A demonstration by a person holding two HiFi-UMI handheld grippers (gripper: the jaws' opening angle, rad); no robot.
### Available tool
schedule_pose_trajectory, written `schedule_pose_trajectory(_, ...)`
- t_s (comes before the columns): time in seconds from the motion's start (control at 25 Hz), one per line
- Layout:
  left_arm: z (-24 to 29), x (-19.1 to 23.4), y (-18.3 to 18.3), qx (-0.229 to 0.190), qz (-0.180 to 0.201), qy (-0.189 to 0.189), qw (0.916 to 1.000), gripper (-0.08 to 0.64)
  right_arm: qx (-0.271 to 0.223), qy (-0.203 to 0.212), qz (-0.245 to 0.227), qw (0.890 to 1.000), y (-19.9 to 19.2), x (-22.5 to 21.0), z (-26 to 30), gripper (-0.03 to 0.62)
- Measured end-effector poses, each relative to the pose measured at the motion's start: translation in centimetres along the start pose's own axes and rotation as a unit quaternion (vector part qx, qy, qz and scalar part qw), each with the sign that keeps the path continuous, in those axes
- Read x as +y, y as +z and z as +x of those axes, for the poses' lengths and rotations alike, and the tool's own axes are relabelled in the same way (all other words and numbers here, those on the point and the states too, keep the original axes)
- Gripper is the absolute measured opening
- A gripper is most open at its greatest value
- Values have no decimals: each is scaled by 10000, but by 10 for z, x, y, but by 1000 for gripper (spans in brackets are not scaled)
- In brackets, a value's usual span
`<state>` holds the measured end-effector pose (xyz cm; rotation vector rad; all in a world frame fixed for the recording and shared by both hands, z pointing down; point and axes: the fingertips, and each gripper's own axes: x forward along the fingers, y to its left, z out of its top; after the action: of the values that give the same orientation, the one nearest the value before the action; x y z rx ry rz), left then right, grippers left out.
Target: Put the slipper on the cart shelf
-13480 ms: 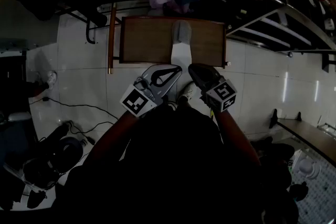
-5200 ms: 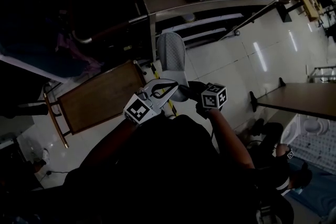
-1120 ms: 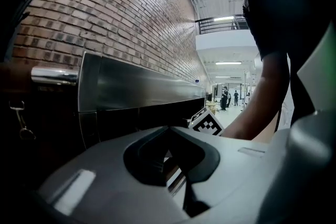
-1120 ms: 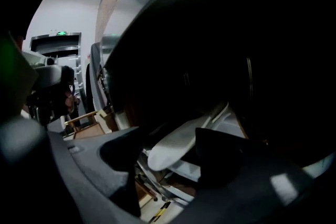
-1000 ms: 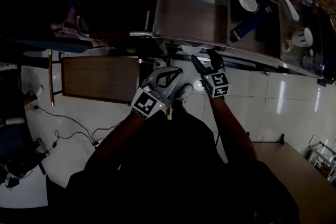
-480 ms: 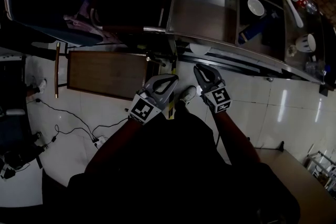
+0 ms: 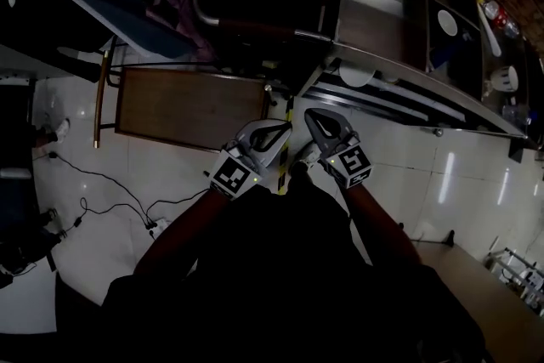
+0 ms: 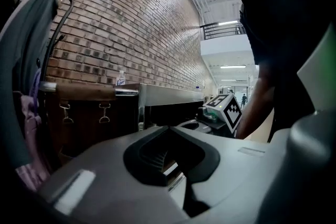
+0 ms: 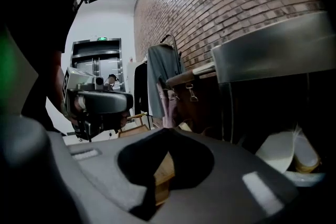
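Two sets of jaws, both closed tight on nothing; slipper (image 7: 357,74) lies on the cart shelf (image 7: 408,94).
Slipper at 1 o'clock from right gripper (image 7: 309,115), which is nearer than left gripper (image 7: 286,127); long axis unreadable.

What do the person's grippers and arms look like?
Grey moulded shells with black-lined jaws on left gripper and right gripper. Each carries a cube with black-and-white square markers: left cube, right cube. The person wears dark clothing.
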<state>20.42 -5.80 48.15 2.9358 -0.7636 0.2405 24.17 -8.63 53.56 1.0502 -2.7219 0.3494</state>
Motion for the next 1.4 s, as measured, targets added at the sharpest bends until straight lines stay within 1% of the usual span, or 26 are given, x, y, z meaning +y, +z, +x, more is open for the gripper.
schedule_pose_trajectory(0.08, -27, 7, -5, -6, 69, -55, 10000, 5, -37, 41, -20, 10000, 12, 28, 16, 0)
schedule_pose_trajectory(0.24, -86, 28, -6, -149, -66, -4, 9999, 5, -160, 215, -46, 9996, 32, 88, 42, 1)
schedule_pose_trajectory(0.36, -127, 41, -10, -173, -142, -57, 9997, 5, -106, 278, 46, 9995, 39, 130, 60, 2)
schedule_pose_trajectory(0.48, -158, 45, -13, -184, -205, -200, 9994, 5, -25, 239, -85, 9997, 41, 164, 72, 2)
schedule_pose_trajectory(0.6, -182, 45, -12, -223, -108, -308, 9992, 5, -21, 301, -283, 9991, 45, 195, 81, 2)
schedule_pose_trajectory(0.68, -196, 46, -11, -204, 40, -290, 9994, 5, -8, 342, -255, 9991, 51, 212, 84, 2)
schedule_pose_trajectory(0.72, -202, 46, -9, -219, 22, -255, 9994, 5, -6, 360, -255, 9990, 54, 219, 85, 2)
schedule_pose_trajectory(0.88, -221, 43, -1, -367, -270, -128, 9989, 5, -77, 417, -221, 9989, 68, 236, 83, 2)
schedule_pose_trajectory(1.0, -231, 40, 4, -495, -195, -97, 9985, 5, -180, 478, -286, 9983, 80, 245, 77, 2)
schedule_pose_trajectory(1.12, -237, 30, 17, -551, -330, -32, 9979, 5, -333, 598, -320, 9971, 91, 253, 68, 2)
schedule_pose_trajectory(1.2, -241, 22, 25, -537, -386, 33, 9978, 5, -415, 632, -323, 9966, 96, 258, 60, 2)
schedule_pose_trajectory(1.4, -245, 13, 36, -430, -242, 260, 9984, 5, -626, 601, -274, 9959, 107, 262, 46, 2)
